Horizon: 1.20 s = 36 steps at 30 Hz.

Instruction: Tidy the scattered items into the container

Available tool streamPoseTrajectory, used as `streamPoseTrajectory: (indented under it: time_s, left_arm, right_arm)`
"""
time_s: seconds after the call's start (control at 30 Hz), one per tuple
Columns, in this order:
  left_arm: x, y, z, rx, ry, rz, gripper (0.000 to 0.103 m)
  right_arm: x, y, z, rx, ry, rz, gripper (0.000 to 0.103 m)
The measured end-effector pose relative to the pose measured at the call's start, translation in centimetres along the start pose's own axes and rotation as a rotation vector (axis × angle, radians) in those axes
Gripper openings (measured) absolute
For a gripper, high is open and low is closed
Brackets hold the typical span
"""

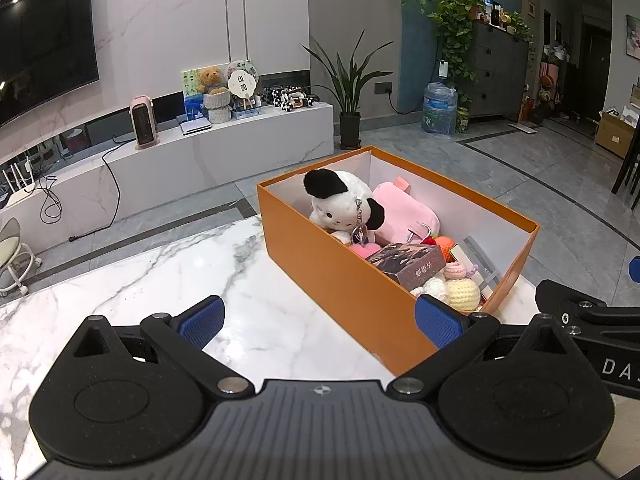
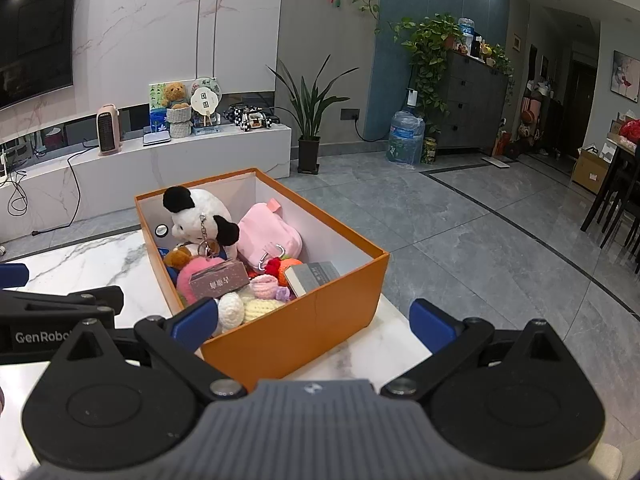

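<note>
An open orange box (image 1: 340,280) (image 2: 304,328) stands on the white marble table (image 1: 160,280) (image 2: 80,256). Inside lie a black-and-white plush dog (image 1: 340,204) (image 2: 196,216), a pink pouch (image 1: 404,208) (image 2: 268,232), a small dark card box (image 1: 408,264) (image 2: 218,280), a grey book (image 2: 316,276) and several crocheted toys (image 1: 460,292) (image 2: 248,304). My left gripper (image 1: 320,320) hovers open at the box's near left side, holding nothing. My right gripper (image 2: 314,322) hovers open in front of the box's near end, also holding nothing.
Beyond the table runs a low white TV bench (image 1: 224,148) (image 2: 180,160) with a pink heater (image 1: 143,122) and ornaments. A potted plant (image 2: 310,120) and a water jug (image 2: 405,138) stand on the grey tile floor. Dark chairs (image 2: 616,204) are at far right.
</note>
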State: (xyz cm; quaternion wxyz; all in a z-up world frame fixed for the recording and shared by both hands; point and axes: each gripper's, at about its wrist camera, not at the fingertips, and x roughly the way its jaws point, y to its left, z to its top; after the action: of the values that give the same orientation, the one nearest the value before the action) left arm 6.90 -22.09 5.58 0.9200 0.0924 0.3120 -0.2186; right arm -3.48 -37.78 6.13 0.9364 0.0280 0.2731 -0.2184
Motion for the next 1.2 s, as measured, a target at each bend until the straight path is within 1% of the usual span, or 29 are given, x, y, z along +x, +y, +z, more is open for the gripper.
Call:
streamPoseTrajectory:
  time_s: [0.6, 1.2]
  left_arm:
    - [-0.25, -0.36, 0.38, 0.016, -0.013, 0.017, 0.103]
    - [-0.32, -0.24, 0.48, 0.013, -0.011, 0.011, 0.103]
  right_arm:
    - [0.21, 0.13, 0.11, 0.0, -0.006, -0.008, 0.102]
    - [0.21, 0.05, 0.09, -0.002, -0.005, -0.011, 0.102]
